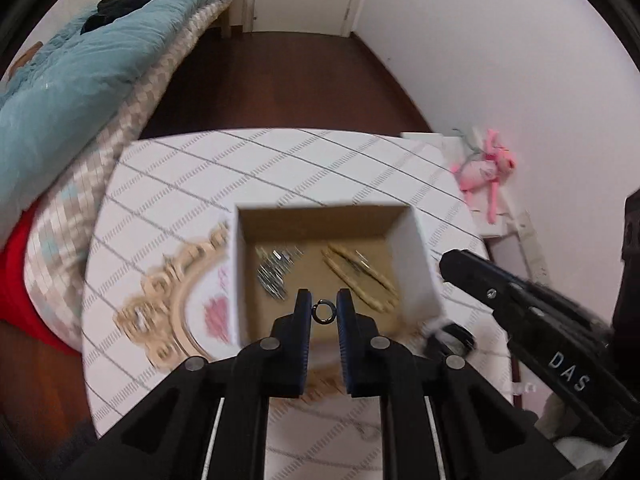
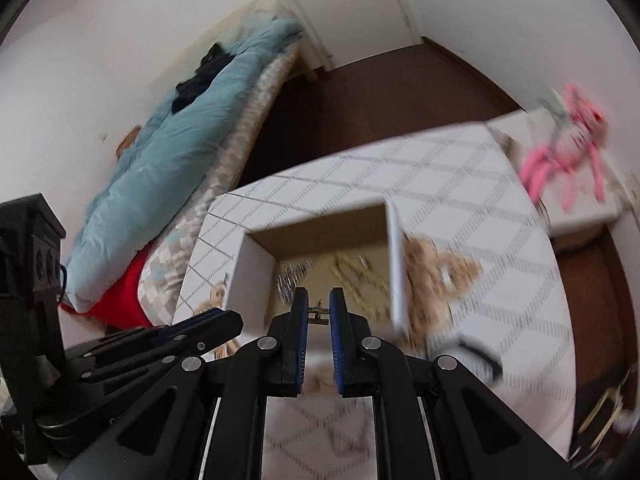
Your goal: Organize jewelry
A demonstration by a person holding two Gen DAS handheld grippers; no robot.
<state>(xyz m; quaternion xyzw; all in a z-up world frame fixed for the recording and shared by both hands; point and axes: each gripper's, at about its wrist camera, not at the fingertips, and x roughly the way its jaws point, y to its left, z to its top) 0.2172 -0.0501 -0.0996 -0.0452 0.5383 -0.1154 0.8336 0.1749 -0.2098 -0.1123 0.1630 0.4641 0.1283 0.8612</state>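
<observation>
The left gripper (image 1: 324, 312) is clamped on a small dark ring (image 1: 324, 313), pinched edge-on between its blue-edged pads so the hoop shows as an open circle, held in the air above the near part of an open cardboard box (image 1: 420, 256). The right gripper (image 2: 319, 311) is clenched on a small gold-coloured piece of jewelry (image 2: 319, 313), a short bar across the gap with a tiny upright stub on top; it is too small to name more closely. It too hangs over the near edge of the same box (image 2: 394, 260). The box has white outer walls and a brown inside, and its top is open. On its floor lie two groups: toward the left a cluster of silvery metal pieces (image 1: 274, 272), and toward the right several pale gold, elongated pieces (image 1: 360, 276) lying slantwise; motion blur hides what each is. The box stands on a table under a white cloth with grey lattice lines (image 1: 280, 160). Just left of the box on the cloth rests an ornate cream-gold frame (image 1: 168, 312) with pink marks inside it, touching or nearly touching the box wall. To the right of the box, near the right gripper's body, sits a blurred black-and-white object (image 1: 450, 338).
</observation>
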